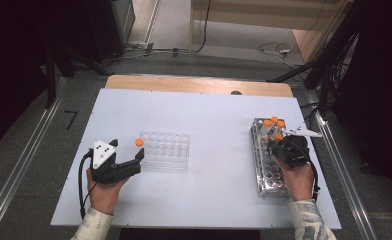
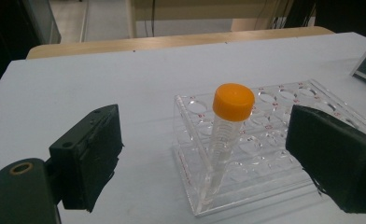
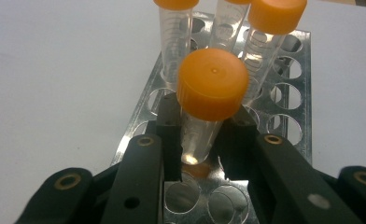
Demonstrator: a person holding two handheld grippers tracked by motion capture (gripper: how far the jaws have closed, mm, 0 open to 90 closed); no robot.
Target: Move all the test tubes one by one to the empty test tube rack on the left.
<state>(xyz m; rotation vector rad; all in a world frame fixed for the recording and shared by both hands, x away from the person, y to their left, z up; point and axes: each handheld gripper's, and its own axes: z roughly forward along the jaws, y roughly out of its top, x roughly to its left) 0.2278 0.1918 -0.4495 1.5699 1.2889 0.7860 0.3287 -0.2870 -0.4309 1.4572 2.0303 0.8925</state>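
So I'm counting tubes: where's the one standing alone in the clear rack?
In the high view the lone tube stands at the clear rack's left end, table's left half, just ahead of the open left hand-held gripper.

left gripper (image 1: 140, 155) rests with jaws wide; right gripper (image 1: 274, 142) jaws clamped.
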